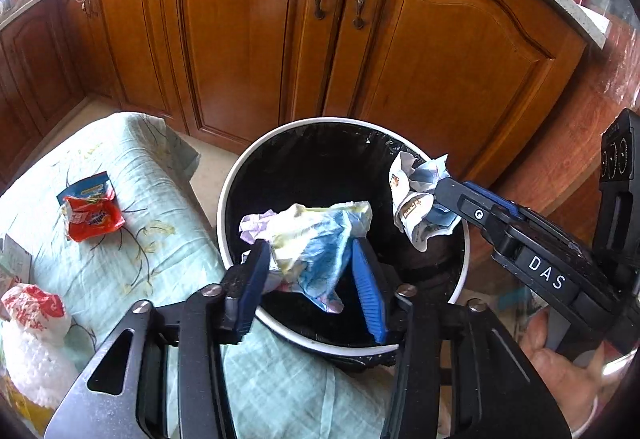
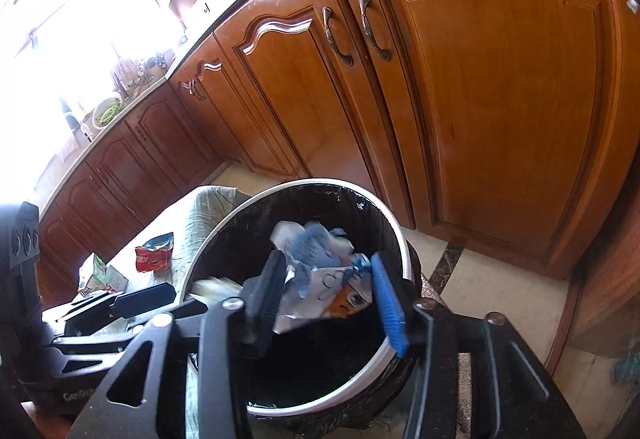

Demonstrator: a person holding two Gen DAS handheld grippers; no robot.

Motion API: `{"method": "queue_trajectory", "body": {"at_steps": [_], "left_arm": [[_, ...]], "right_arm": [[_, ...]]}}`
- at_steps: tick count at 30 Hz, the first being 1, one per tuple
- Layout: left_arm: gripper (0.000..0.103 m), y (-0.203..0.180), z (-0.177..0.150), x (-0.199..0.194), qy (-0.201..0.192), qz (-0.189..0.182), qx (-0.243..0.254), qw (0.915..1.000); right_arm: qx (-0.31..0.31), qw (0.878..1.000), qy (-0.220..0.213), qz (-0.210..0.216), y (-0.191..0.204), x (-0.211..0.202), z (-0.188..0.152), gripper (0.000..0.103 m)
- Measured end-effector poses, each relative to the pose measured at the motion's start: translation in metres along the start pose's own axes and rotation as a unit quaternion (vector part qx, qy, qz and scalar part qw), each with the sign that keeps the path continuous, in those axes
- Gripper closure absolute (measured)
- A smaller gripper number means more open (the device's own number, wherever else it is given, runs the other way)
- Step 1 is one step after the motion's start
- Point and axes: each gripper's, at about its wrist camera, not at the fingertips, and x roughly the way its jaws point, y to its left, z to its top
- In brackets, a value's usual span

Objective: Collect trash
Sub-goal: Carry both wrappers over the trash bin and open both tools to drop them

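A round bin (image 1: 228, 199) with a white rim and black liner stands on the floor below both grippers. My left gripper (image 1: 310, 251) hovers over its mouth, jaws apart, with a crumpled yellow, blue and lilac wrapper (image 1: 316, 239) loose between the blue pads. My right gripper (image 2: 328, 261) hangs over the same bin (image 2: 396, 231), open, and a crumpled white and blue printed paper (image 2: 320, 271) sits blurred between its fingers. In the left wrist view, that paper (image 1: 416, 199) shows at the right gripper (image 1: 436, 199) tip over the bin's right rim. A red snack wrapper (image 1: 92, 215) lies on the cloth.
A pale green floral cloth (image 1: 140, 167) covers a low surface left of the bin, with a red and white bag (image 1: 36, 311) at its near end. Wooden cabinet doors (image 1: 248, 39) stand close behind the bin. A person's hand (image 1: 560, 351) holds the right gripper.
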Motion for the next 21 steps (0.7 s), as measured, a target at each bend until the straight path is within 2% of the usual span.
{"method": "queue_trajectory", "body": {"at_steps": [1, 3, 6, 8, 10, 12, 21], "left_arm": [[0.042, 0.001, 0.001, 0.002, 0.001, -0.002, -0.002, 1.0], [0.034, -0.001, -0.002, 0.0, -0.002, -0.003, -0.003, 1.0], [0.033, 0.001, -0.006, -0.006, -0.005, 0.0, -0.005, 1.0], [0.033, 0.006, -0.012, -0.014, -0.011, -0.004, -0.013, 0.9999], [0.032, 0.013, -0.019, -0.025, -0.018, -0.005, -0.026, 0.9995], [0.031, 0.02, -0.029, -0.038, -0.029, -0.011, -0.039, 0.9987], [0.028, 0.06, -0.085, -0.102, -0.079, 0.015, -0.077, 0.9938]], "right_arm": [[0.002, 1.0, -0.002, -0.001, 0.0, -0.001, -0.001, 0.05], [0.008, 1.0, -0.007, 0.004, -0.003, -0.005, -0.002, 0.045], [0.018, 1.0, -0.017, 0.008, -0.002, -0.014, -0.006, 0.039], [0.022, 0.999, -0.024, 0.014, -0.001, -0.021, -0.01, 0.029], [0.028, 0.999, -0.03, 0.021, 0.002, -0.028, -0.015, 0.013], [0.037, 0.998, -0.034, 0.03, 0.006, -0.035, -0.023, 0.008], [0.04, 0.997, -0.025, 0.069, 0.047, -0.052, -0.064, 0.008]]}}
